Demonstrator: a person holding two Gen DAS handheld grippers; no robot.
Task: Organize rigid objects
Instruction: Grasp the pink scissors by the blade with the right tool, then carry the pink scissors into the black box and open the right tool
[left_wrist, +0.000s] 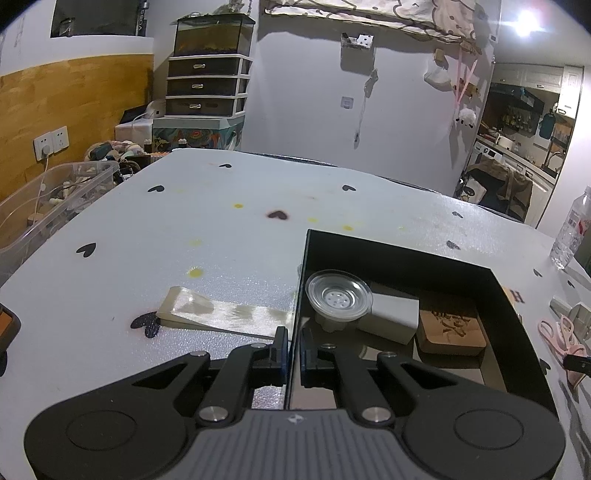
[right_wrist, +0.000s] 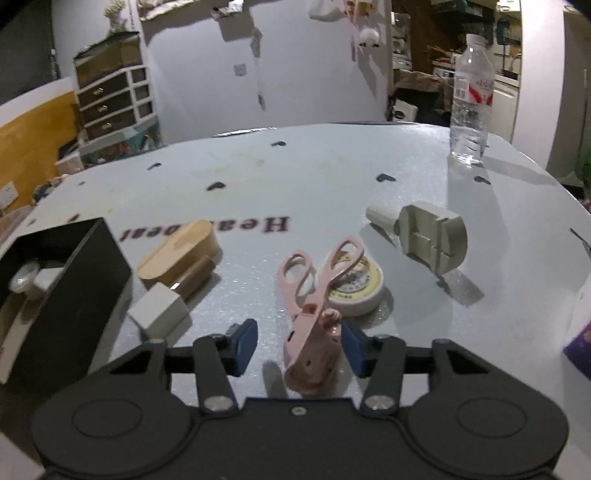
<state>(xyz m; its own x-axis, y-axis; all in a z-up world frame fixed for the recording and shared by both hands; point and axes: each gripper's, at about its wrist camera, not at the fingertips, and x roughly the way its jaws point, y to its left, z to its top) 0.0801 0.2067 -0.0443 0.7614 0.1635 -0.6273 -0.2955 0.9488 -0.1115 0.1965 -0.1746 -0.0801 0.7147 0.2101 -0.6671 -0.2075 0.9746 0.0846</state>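
Note:
My left gripper (left_wrist: 293, 354) is shut on the near-left wall of the black box (left_wrist: 406, 254). Inside the box lie a clear suction cup (left_wrist: 338, 293), a white block (left_wrist: 391, 315) and a cork coaster (left_wrist: 450, 326). My right gripper (right_wrist: 299, 345) is open, its jaws on either side of the pink scissors (right_wrist: 314, 314), which lean on a roll of tape (right_wrist: 356, 286). The black box (right_wrist: 77, 288) also shows at the left of the right wrist view. A white cube (right_wrist: 159, 308), a wooden oval box (right_wrist: 177, 251) and a wooden cylinder (right_wrist: 194, 277) lie beside it.
A beige plastic holder (right_wrist: 428, 236) lies right of the scissors. A water bottle (right_wrist: 471, 99) stands at the far right. A shiny ribbon strip (left_wrist: 221, 312) lies left of the box. A clear storage bin (left_wrist: 48, 199) sits beyond the table's left edge.

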